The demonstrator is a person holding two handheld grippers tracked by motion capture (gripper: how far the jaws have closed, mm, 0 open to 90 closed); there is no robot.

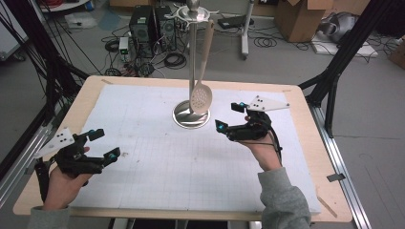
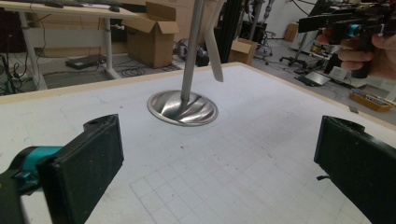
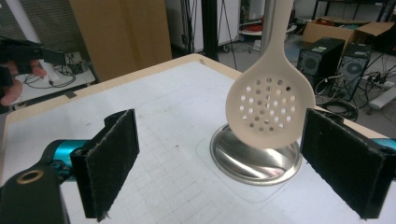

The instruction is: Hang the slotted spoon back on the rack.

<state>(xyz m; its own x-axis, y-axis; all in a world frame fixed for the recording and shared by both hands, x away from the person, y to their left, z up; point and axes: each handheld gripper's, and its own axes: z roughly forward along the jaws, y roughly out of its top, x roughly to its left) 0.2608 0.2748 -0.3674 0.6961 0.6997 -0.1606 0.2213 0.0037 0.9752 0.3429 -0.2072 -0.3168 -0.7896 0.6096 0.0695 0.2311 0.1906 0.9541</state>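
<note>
on stand [image 1: 192, 71]: slotted spoon [image 1: 201, 98] (unlabelled)

A slotted spoon [image 1: 201, 98] hangs from the metal stand [image 1: 192, 62] on the table [image 1: 296, 143].

The scene is evenly and brightly lit from overhead, and only faint, soft shadows are cast on the tabletop [image 1: 157, 167]. Glare is seen on the polished metal base [image 2: 182, 108]. Slight softness and compression blur are noticed throughout, and the black pads [image 3: 112, 161] nearest the lens are mildly blurred.

Slotted spoon [image 3: 267, 105] handle cut off by top edge in right gripper view; stand [image 2: 183, 106] top likewise in left gripper view
</note>
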